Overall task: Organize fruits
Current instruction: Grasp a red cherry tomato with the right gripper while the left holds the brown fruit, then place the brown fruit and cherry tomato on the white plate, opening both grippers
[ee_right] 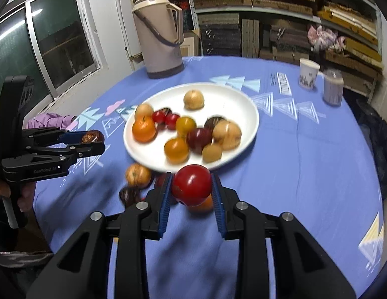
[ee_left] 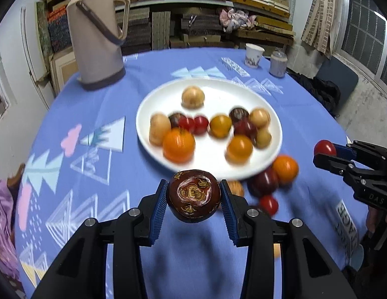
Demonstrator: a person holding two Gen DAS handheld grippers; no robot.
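My left gripper (ee_left: pixel 194 194) is shut on a dark brown mangosteen (ee_left: pixel 194 195), held above the blue tablecloth just in front of the white plate (ee_left: pixel 218 92). My right gripper (ee_right: pixel 192 186) is shut on a red tomato (ee_right: pixel 191 185), also lifted near the plate's (ee_right: pixel 226 92) front rim. Each gripper shows in the other's view: the right gripper (ee_left: pixel 324 154) with its tomato (ee_left: pixel 324 147) at the right edge, the left gripper (ee_right: pixel 93 142) with the mangosteen (ee_right: pixel 91 136) at the left. The plate holds several oranges, tomatoes, pale round fruits and dark fruits.
Loose fruits lie on the cloth by the plate's near rim: an orange (ee_left: pixel 285 169), a dark red fruit (ee_left: pixel 264 181), a small tomato (ee_left: pixel 268 204). A beige thermos (ee_left: pixel 95 32), a paper cup (ee_left: pixel 253 55) and a lidded jar (ee_left: pixel 278 64) stand at the back. Purple cloth (ee_right: pixel 50 120) lies left.
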